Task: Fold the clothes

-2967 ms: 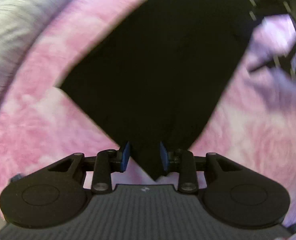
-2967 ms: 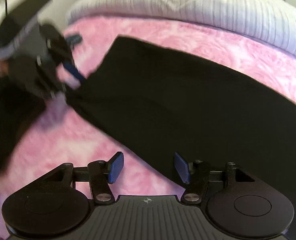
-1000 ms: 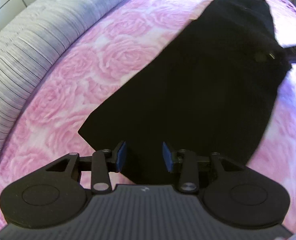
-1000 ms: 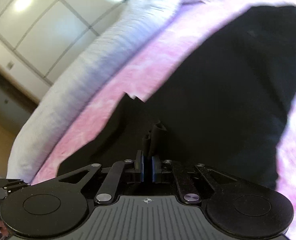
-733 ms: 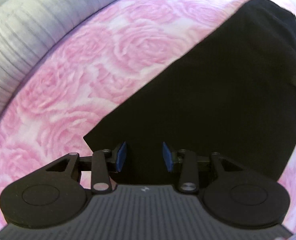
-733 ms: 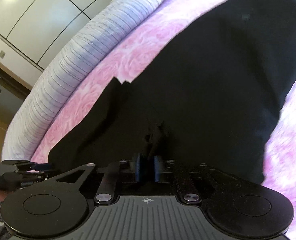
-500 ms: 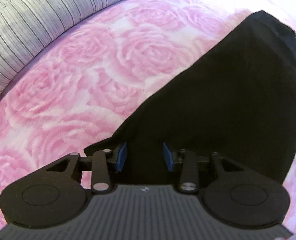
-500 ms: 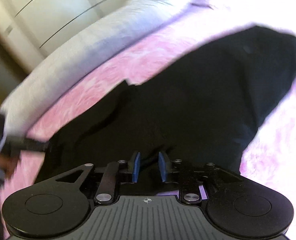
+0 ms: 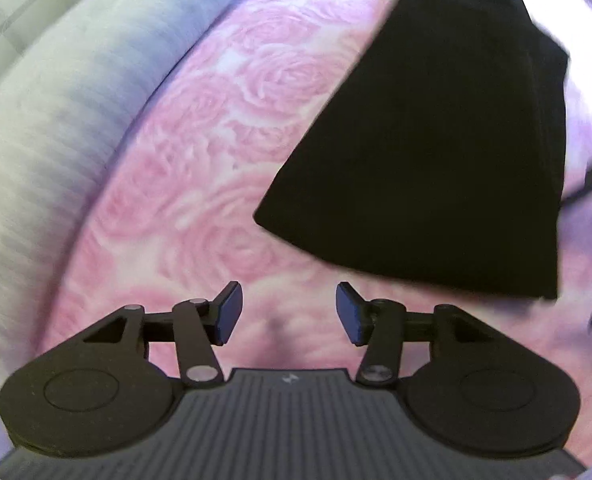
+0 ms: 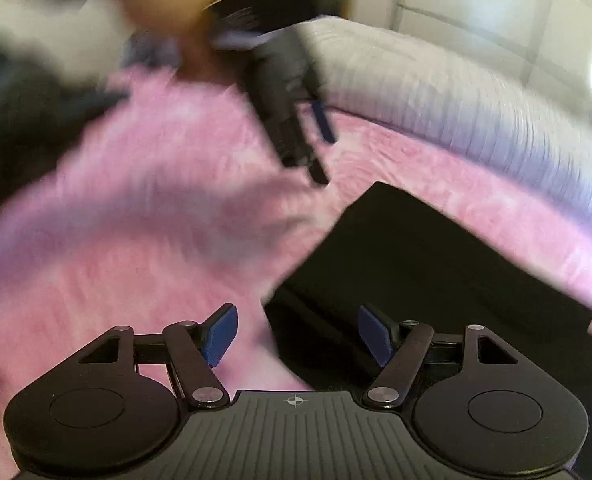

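Observation:
A black garment (image 9: 435, 152) lies folded flat on the pink rose-print bedspread (image 9: 224, 152). In the left wrist view it is ahead and to the right of my left gripper (image 9: 288, 312), which is open, empty and clear of the cloth. In the right wrist view the garment (image 10: 427, 264) lies just ahead and right of my right gripper (image 10: 297, 336), which is open and empty, its right finger over the cloth's near corner. The left gripper also shows blurred in the right wrist view (image 10: 296, 128).
A white striped pillow or bolster (image 9: 48, 128) runs along the far side of the bed; it also shows in the right wrist view (image 10: 455, 96). A dark heap (image 10: 12, 120) sits at the left of the right wrist view, blurred.
Both grippers have let go of the black garment and pulled back from it. The left jaws opened wider; the right jaws went from shut on the cloth to wide open.

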`<move>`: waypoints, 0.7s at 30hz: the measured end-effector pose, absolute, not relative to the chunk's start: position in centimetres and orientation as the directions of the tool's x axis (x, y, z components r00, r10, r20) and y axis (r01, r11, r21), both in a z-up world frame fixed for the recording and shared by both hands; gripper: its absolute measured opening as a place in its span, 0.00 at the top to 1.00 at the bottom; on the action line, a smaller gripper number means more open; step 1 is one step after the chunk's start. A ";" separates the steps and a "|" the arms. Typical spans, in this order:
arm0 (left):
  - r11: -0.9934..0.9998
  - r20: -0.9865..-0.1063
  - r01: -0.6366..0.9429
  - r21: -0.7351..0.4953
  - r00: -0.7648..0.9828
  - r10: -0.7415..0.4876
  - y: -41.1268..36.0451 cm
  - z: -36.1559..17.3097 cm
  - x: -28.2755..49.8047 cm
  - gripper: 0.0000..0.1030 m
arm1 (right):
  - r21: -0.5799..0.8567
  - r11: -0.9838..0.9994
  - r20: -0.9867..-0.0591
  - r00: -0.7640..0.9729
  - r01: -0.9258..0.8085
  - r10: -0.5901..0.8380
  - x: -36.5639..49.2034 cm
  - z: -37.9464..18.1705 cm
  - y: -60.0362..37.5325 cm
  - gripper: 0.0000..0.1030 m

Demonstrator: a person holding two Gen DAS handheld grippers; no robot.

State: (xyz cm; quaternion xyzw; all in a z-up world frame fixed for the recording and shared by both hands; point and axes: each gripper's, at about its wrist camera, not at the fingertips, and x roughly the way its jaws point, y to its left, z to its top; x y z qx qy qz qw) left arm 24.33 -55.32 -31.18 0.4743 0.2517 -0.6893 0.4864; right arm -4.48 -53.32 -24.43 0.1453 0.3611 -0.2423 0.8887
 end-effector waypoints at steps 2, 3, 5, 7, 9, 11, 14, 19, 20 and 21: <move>-0.354 -0.892 0.930 0.098 -0.076 -0.446 -55.7 -31.5 24.7 0.54 | 0.225 0.751 -0.708 0.634 0.621 -0.312 -5.4 -24.3 -54.6 0.32; -0.395 -0.885 0.905 0.156 -0.050 -0.463 -55.7 -31.7 24.0 0.55 | 0.200 0.738 -0.723 0.605 0.644 -0.332 -5.3 -24.2 -54.4 0.32; -0.519 -0.871 0.807 0.283 -0.011 -0.492 -55.4 -32.4 22.1 0.54 | 0.117 0.740 -0.746 0.550 0.663 -0.375 -4.9 -24.0 -53.6 0.32; -0.635 -0.865 0.682 0.364 -0.005 -0.501 -54.9 -33.4 20.7 0.54 | -0.065 0.817 -0.742 0.520 0.572 -0.423 -3.6 -24.2 -51.3 0.32; -0.695 -0.860 0.593 0.406 -0.008 -0.510 -54.5 -34.1 19.9 0.54 | -0.194 0.862 -0.736 0.511 0.467 -0.443 -1.9 -24.8 -49.9 0.32; -0.713 -0.850 0.556 0.428 -0.023 -0.527 -54.2 -34.3 19.6 0.52 | -0.358 0.863 -0.726 0.476 0.356 -0.497 0.1 -26.5 -48.9 0.32; -0.720 -0.817 0.497 0.485 -0.037 -0.575 -53.4 -34.5 19.3 0.33 | -0.527 0.805 -0.707 0.386 0.272 -0.593 1.7 -30.1 -49.2 0.32; -0.741 -0.756 0.272 0.614 -0.066 -0.651 -51.6 -36.2 18.0 0.29 | -0.417 0.838 -0.728 0.422 0.351 -0.540 -0.6 -30.0 -52.7 0.83; -0.738 -0.743 0.217 0.639 -0.077 -0.665 -51.4 -36.6 17.7 0.29 | -0.390 0.842 -0.724 0.442 0.372 -0.530 -1.3 -29.2 -53.0 0.86; -0.730 -0.728 0.164 0.664 -0.085 -0.681 -51.3 -37.1 17.3 0.29 | -0.362 0.846 -0.719 0.460 0.392 -0.521 -2.1 -28.3 -53.2 0.87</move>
